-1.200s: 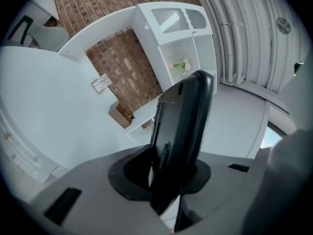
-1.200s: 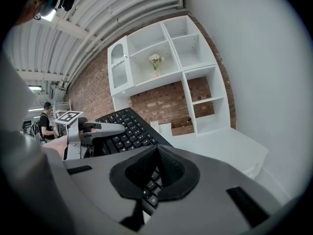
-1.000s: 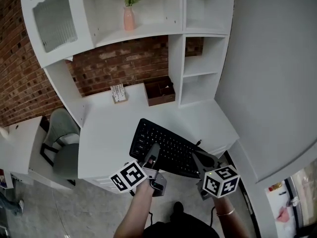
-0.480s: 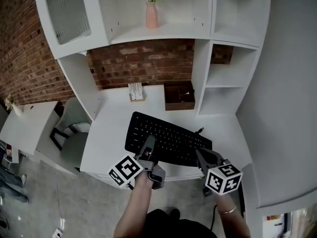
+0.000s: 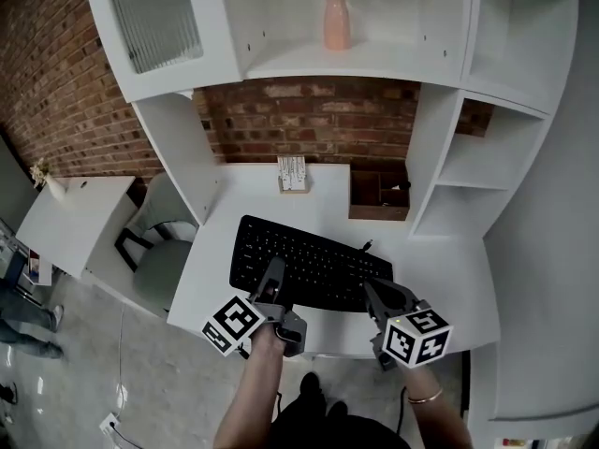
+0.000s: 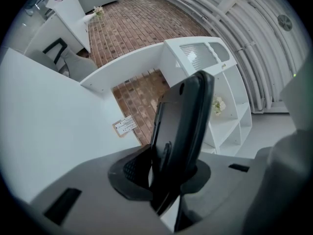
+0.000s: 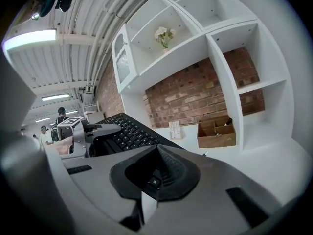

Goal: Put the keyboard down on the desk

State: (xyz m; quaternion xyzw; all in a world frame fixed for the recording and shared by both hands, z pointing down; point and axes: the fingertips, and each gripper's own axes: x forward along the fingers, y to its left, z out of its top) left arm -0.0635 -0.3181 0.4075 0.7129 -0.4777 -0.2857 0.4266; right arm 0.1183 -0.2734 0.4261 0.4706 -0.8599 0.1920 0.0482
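A black keyboard (image 5: pixel 309 267) stretches across the front part of the white desk (image 5: pixel 281 209); I cannot tell whether it rests on the desk or hangs just above it. My left gripper (image 5: pixel 271 284) is shut on its near left edge, and my right gripper (image 5: pixel 378 296) is shut on its near right edge. In the left gripper view the keyboard (image 6: pixel 183 116) stands edge-on between the jaws of the left gripper (image 6: pixel 168 166). In the right gripper view the keys (image 7: pixel 128 129) run away from the right gripper (image 7: pixel 154 179), with the left gripper (image 7: pixel 83 131) at the far end.
A brown wooden organiser box (image 5: pixel 379 195) and a small card holder (image 5: pixel 293 173) stand at the back of the desk against the brick wall. White shelves (image 5: pixel 473 162) rise at the right, with a pink vase (image 5: pixel 337 21) above. A grey chair (image 5: pixel 164 260) and a side table (image 5: pixel 70 218) are at the left.
The keyboard has moved further in over the desk, away from its front right corner. Both grippers have kept their hold on it.
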